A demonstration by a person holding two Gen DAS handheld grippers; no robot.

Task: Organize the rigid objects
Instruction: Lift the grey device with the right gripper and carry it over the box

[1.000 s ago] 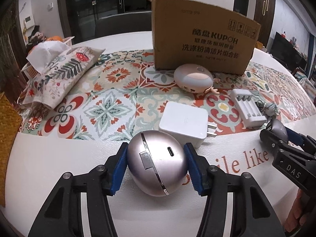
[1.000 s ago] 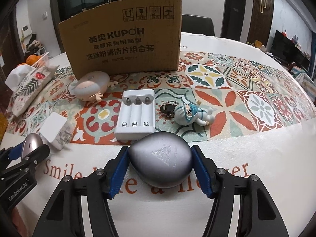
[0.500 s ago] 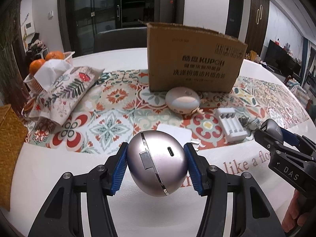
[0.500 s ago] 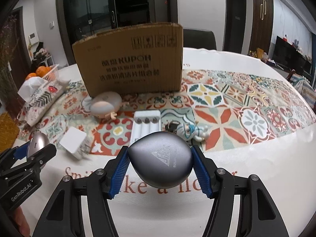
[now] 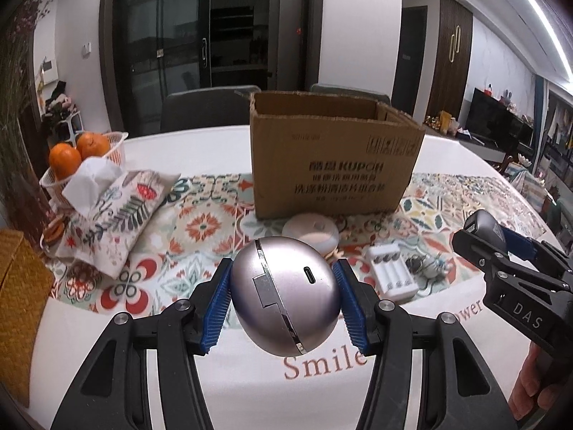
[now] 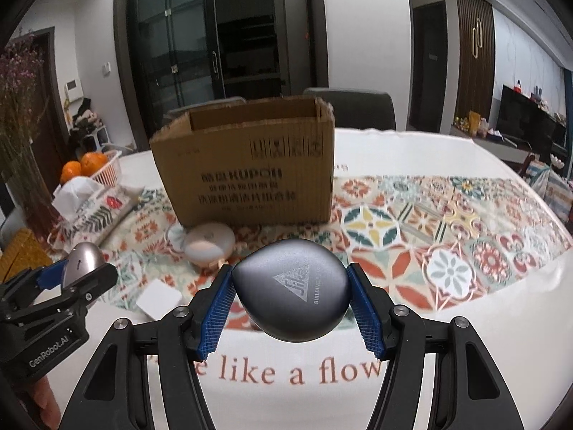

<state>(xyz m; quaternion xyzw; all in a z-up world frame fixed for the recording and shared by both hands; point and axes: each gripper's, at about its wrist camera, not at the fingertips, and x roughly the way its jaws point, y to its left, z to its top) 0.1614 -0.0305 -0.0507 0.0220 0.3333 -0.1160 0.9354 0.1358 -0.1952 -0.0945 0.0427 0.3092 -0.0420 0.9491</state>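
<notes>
1. While both are raised above the desk's [image 5: 89,351] near edge, your left gripper [image 5: 284,299] has its jaws clamped on a silver egg-shaped case [image 5: 284,295].
2. Your right gripper [image 6: 292,297] grips a grey case [image 6: 292,294], facing the cardboard box [image 6: 247,172].

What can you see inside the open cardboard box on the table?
Only the bare inner walls near the rim of the cardboard box show, in both wrist views. Its front wall hides the floor and lower interior, so any contents cannot be seen.
</notes>
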